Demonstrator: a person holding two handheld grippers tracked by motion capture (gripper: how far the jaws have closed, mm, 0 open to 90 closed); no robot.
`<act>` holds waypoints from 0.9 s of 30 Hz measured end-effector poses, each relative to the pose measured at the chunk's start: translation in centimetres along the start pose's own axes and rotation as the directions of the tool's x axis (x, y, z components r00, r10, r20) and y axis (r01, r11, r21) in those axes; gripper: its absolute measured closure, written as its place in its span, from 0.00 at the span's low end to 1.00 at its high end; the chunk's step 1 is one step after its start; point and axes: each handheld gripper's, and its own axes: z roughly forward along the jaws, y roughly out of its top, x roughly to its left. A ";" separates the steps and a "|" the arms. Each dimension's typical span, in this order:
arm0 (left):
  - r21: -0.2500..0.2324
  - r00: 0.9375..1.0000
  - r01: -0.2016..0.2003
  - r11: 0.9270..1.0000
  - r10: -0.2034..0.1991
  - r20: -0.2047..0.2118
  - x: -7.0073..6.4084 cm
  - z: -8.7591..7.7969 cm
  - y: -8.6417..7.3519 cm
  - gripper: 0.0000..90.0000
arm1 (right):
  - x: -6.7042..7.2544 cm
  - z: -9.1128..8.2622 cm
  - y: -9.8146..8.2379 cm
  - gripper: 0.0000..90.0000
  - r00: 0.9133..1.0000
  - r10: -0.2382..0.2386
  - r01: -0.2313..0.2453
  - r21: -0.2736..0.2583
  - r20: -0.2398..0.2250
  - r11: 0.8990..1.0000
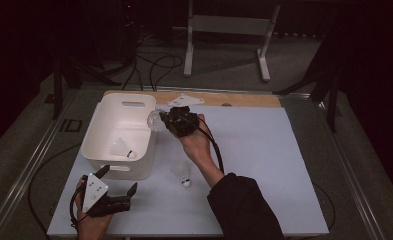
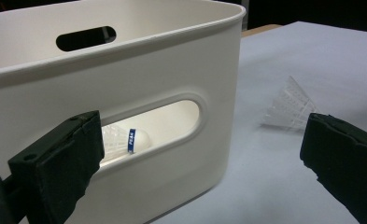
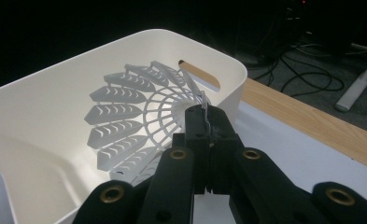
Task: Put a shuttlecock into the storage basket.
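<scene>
Our right tongs (image 3: 204, 116) pinch a shuttlecock (image 3: 139, 126) over the bin (image 1: 119, 132) – left tongs (image 2: 200, 163) spread; another shuttlecock (image 1: 184, 174) lies at five o'clock of the bin.

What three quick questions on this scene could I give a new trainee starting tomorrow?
1. True or false: the right tongs are shut on a shuttlecock at the rim of the white bin.
2. How many shuttlecocks already lie inside the bin?
3. Which are open: A) left tongs B) right tongs?

Key: 1 true. 2 one shuttlecock in the bin; another shuttlecock on the table lies outside. 3 A.
</scene>
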 end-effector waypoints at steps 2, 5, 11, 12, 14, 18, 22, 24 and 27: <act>0.000 1.000 -0.001 1.000 0.001 0.000 0.0 0.0 0.0 0.00 | 0.1 0.0 0.0 1.00 1.000 -0.004 0.004 0.001 -0.003 1.000; 0.001 1.000 -0.001 1.000 0.001 0.000 0.0 0.0 0.0 0.00 | 0.3 0.1 0.0 1.00 1.000 -0.002 0.002 0.002 -0.010 1.000; 0.001 1.000 -0.003 1.000 0.003 0.000 0.0 0.0 0.0 0.00 | 0.7 0.2 0.2 1.00 1.000 -0.014 0.014 0.003 -0.025 1.000; 0.001 1.000 -0.002 1.000 0.002 0.000 0.0 0.0 0.0 0.00 | 0.8 0.3 0.2 1.00 0.999 -0.017 0.017 0.002 -0.028 1.000; 0.000 1.000 -0.001 1.000 0.001 -0.001 0.0 0.0 0.0 0.00 | 1.0 0.3 0.3 1.00 0.999 -0.019 0.019 0.000 -0.034 1.000; 0.000 1.000 -0.001 1.000 0.001 -0.001 0.0 0.0 0.0 0.00 | 1.4 0.5 0.4 1.00 0.999 -0.020 0.020 0.002 -0.043 1.000; -0.001 1.000 -0.001 1.000 0.001 -0.001 0.0 0.0 0.0 0.00 | 1.8 0.7 0.4 0.99 0.998 -0.033 0.034 0.000 -0.062 0.999; -0.002 1.000 0.000 1.000 0.000 -0.001 0.0 -0.1 0.0 0.00 | 1.9 0.9 0.5 0.82 0.996 -0.030 0.031 0.007 -0.087 0.999; -0.002 1.000 0.000 1.000 0.000 -0.002 0.0 -0.1 0.0 0.00 | 1.9 1.1 0.5 0.53 0.995 -0.020 0.023 0.026 -0.095 0.999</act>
